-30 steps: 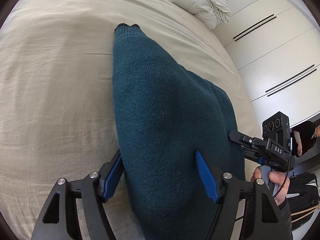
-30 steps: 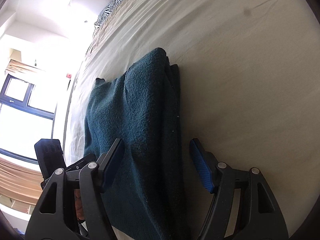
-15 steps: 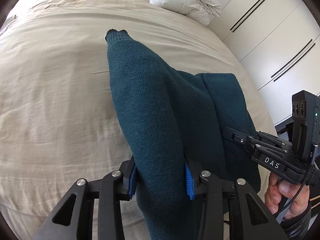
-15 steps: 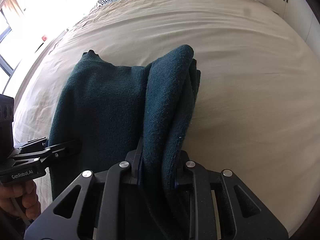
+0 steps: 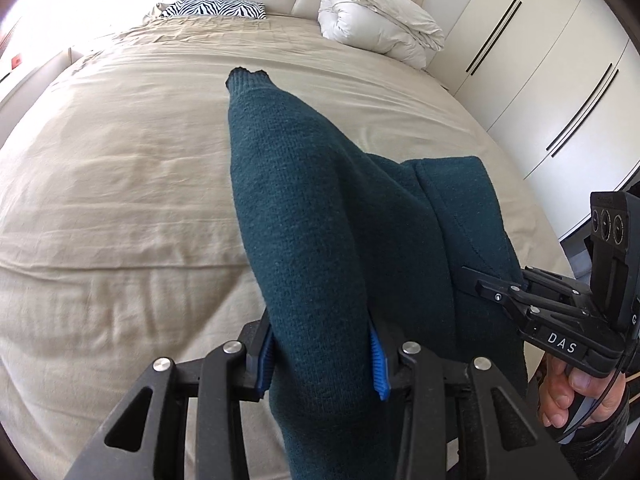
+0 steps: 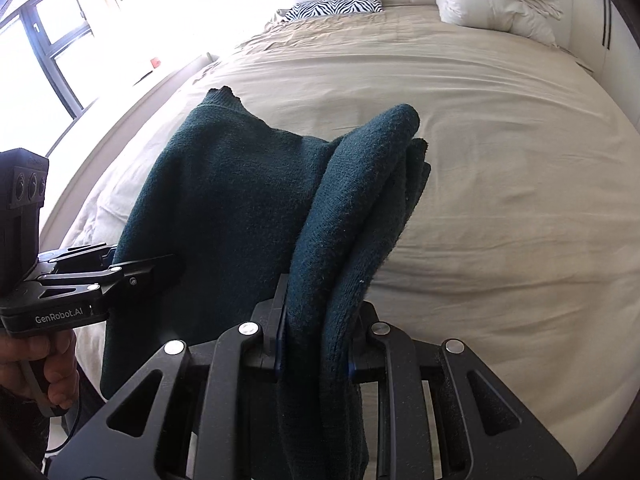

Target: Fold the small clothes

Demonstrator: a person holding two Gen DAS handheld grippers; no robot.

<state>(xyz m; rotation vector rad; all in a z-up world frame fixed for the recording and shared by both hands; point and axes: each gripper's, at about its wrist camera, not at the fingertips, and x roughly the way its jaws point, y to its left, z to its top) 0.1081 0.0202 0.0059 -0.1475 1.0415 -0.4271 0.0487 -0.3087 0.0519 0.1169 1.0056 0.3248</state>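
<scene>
- Left wrist view: my left tongs [image 5: 322, 354] are clamped on the near edge of the teal sweater [image 5: 320, 208], blue pads pressing a thick bunch of knit from both sides.
- Right wrist view: my right tongs [image 6: 316, 344] are closed tight on the other near corner, where several layers sit doubled over in the jaws.
- Both pairs of jaws have just been closing, and cloth is between them in each case.
- The sweater hangs between my two tongs above the bed [image 5: 120, 200]; its far end with the ribbed collar, towards 12 o'clock, looks to rest on the beige sheet.
- In the left view the right tongs [image 5: 492, 284] show at 3 o'clock, held by a hand [image 5: 576, 396]; in the right view the left tongs [image 6: 132, 268] sit at 9 o'clock.
- I judge the step in hand to be carrying the near hem over towards the collar to make the fold.
- To do it well I should keep both tongs level with each other, so the lifted edge stays straight and taut with no sag in the middle.
- I should move both hands together towards 12 o'clock and lower the hem squarely onto the collar end, edges matched.
- The right side is bulkier, so a layer may slip out; I should hold firm until the cloth lies flat.
- The rolled duvet [image 5: 380, 24] and zebra pillow [image 5: 216, 9] at the headboard are well apart from the fold.
</scene>
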